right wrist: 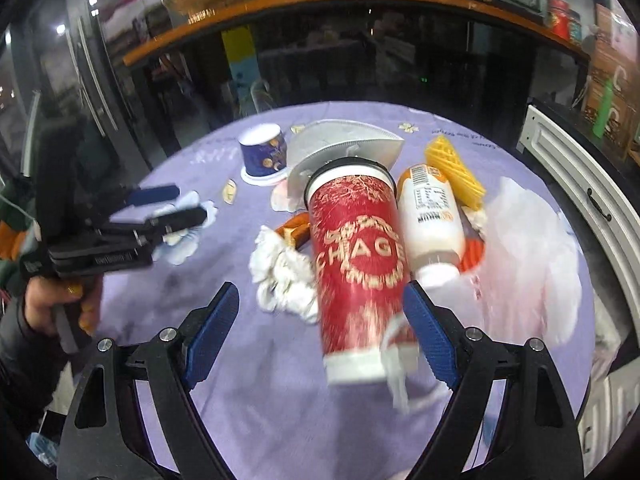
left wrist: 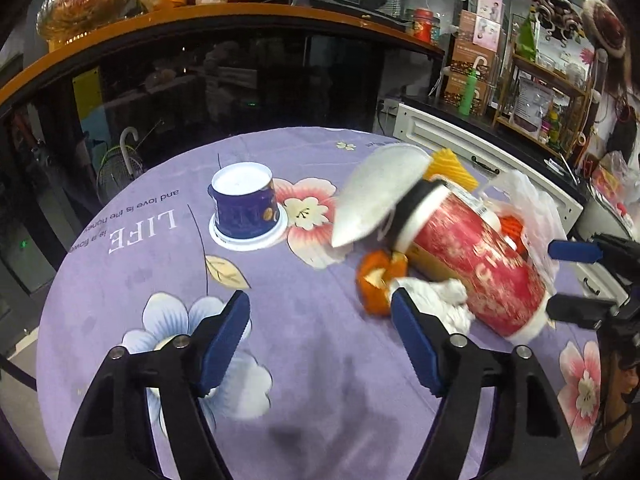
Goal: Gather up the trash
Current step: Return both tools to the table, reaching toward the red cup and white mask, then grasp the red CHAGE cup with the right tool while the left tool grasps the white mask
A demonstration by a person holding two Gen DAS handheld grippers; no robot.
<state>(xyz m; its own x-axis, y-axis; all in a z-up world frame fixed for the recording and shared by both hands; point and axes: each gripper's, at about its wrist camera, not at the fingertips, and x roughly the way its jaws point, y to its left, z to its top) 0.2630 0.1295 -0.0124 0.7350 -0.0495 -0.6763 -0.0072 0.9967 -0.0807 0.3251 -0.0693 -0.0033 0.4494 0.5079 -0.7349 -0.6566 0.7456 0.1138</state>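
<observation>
A red paper cup lies on its side on the purple table, also in the left wrist view. Beside it lie crumpled white tissue, orange peel, a white bottle, a yellow waffle piece, a white face mask and a white plastic bag. An upside-down blue cup stands farther left. My left gripper is open and empty, just short of the tissue. My right gripper is open, with the red cup's base between its fingers.
The round table has a purple flowered cloth. A dark glass counter with an orange top stands behind it. A white cabinet stands close on the right. The left gripper also shows in the right wrist view.
</observation>
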